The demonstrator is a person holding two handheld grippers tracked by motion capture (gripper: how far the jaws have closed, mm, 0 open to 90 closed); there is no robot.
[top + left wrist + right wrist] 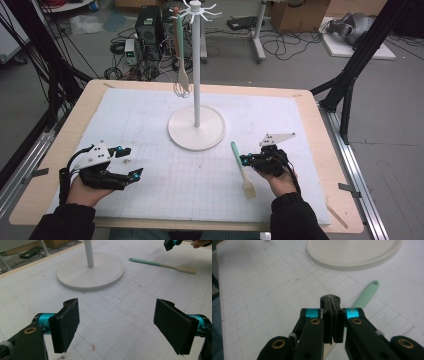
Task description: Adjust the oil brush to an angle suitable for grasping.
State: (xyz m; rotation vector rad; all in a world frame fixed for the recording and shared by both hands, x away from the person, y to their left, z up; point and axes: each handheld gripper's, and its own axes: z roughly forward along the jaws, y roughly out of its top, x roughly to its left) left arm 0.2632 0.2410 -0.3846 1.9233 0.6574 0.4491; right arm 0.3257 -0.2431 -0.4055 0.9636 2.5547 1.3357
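Right gripper [243, 160] is hovering with jaws pressed together, empty, just over the mint-handled, flat wooden spatula [243, 171] lying on the gridded white surface [150, 125]. Left gripper [131, 162] is gaping wide, its felt-like black pads [65, 323] holding nothing.

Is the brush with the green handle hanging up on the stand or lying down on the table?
Lying down. The brush lies flat on the white mat, beside the stand, next to the right tongs.

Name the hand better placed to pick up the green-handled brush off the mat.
Right. The right gripper, shut, sits just over the brush handle. The left gripper, open, is across the mat.
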